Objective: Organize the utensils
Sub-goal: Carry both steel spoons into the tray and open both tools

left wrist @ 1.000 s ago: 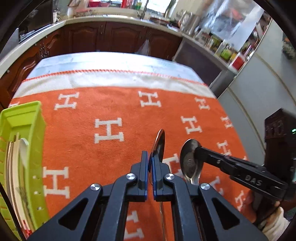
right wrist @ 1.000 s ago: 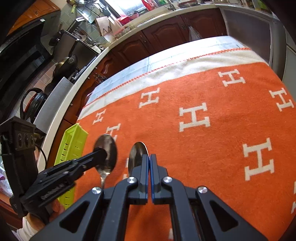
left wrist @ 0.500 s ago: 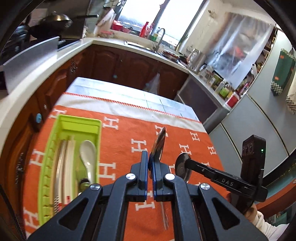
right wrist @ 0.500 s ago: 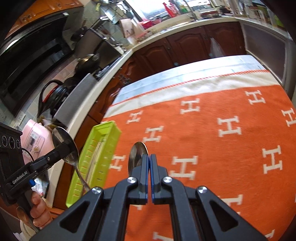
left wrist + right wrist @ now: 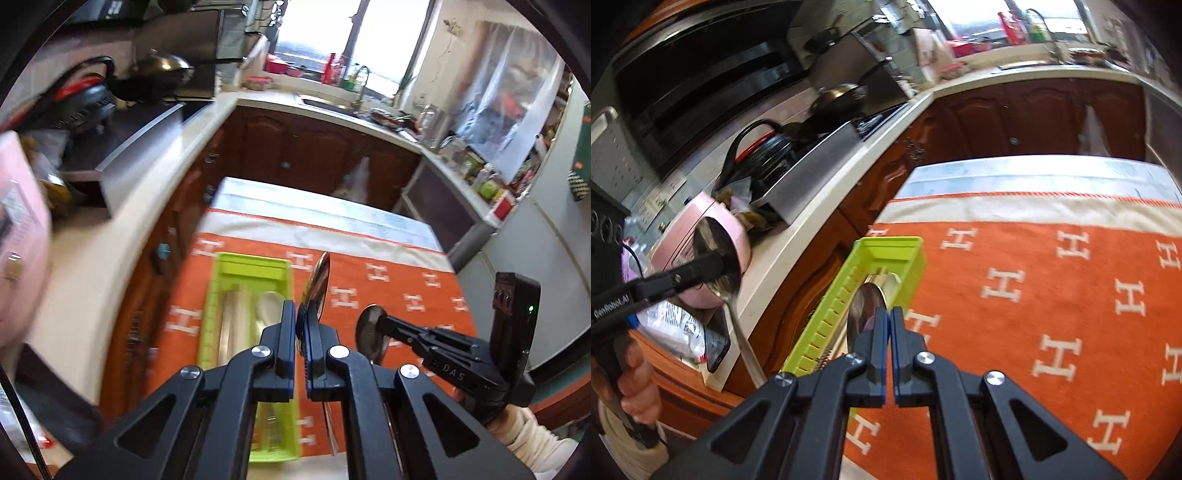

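Spoons, one per gripper, both up in the air now. The left gripper (image 5: 301, 332) has its fingers clamped tight on a metal spoon (image 5: 317, 286), bowl poking out toward 12 o'clock. The right gripper (image 5: 888, 334) is pinched shut on the second spoon (image 5: 866, 314), bowl sitting just past the fingertips.

Big change from a second ago: back then both cameras were low over the orange blanket (image 5: 1052, 314) with the H pattern, and the green utensil tray (image 5: 251, 269) was only a sliver at the left edge. Now both hands have lifted and swung toward the tray, so the left view sees nearly the whole thing at about 10 o'clock from its fingers, with a white spoon (image 5: 269, 306) and some long pale utensils already inside. In the right view the tray is directly behind the spoon bowl, toward 12 o'clock.

The stove and pink appliance (image 5: 701, 254) have also come into view on the kitchen side. The tray itself hasn't budged on the counter.
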{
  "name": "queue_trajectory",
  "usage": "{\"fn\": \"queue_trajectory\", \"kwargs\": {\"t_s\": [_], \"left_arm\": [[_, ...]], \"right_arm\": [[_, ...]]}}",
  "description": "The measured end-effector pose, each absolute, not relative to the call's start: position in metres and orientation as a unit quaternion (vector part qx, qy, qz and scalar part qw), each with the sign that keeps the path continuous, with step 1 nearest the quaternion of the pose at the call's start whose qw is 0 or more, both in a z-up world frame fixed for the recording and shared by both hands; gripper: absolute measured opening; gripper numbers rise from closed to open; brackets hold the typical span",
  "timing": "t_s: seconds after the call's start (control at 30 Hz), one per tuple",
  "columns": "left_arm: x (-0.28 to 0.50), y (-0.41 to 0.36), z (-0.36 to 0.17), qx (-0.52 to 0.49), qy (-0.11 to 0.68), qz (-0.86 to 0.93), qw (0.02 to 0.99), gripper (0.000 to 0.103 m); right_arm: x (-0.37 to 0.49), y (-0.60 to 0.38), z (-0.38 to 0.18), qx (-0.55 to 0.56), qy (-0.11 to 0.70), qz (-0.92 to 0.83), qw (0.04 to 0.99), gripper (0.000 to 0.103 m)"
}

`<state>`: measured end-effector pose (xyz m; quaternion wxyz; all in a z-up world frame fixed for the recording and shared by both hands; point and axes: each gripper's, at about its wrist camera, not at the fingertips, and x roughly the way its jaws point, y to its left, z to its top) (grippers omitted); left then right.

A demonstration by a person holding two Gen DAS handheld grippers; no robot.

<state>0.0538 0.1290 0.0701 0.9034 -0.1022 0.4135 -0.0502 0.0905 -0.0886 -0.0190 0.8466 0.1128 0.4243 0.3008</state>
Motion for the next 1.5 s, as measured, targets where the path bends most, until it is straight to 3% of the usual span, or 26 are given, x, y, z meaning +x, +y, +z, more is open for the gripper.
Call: {"fn": "queue_trajectory", "kwargs": {"t_s": [0.23,0.43,0.63,0.97,1.23,1.33,1.5], "left_arm": [[0.062,0.141,0.069,-0.035,0.429,0.000,0.903,0.001],[0.094,0.125,0.012,-0.011,0.477,-0.020,0.879,0.001],[0.123,0.124,-0.051,-0.065,0.514,-0.053,0.853,0.001],[0.135,0.145,-0.101,-0.147,0.538,-0.056,0.828,0.002],[0.128,0.153,-0.112,-0.183,0.538,-0.062,0.820,0.013],[0.127,0.154,-0.111,-0.193,0.532,-0.059,0.822,0.026],[0.127,0.158,-0.107,-0.211,0.523,-0.061,0.824,0.027]], "right_arm": [[0.118,-0.053,-0.028,0.100,0.430,0.302,0.845,0.001],[0.145,-0.024,-0.048,0.065,0.434,0.286,0.852,0.001],[0.174,-0.007,-0.065,0.021,0.425,0.266,0.865,0.001],[0.200,0.021,-0.091,-0.034,0.432,0.260,0.863,0.002],[0.203,0.026,-0.097,-0.031,0.451,0.250,0.856,0.004],[0.202,0.024,-0.095,-0.029,0.455,0.246,0.855,0.004],[0.197,0.019,-0.088,-0.008,0.465,0.259,0.847,0.006]]}}
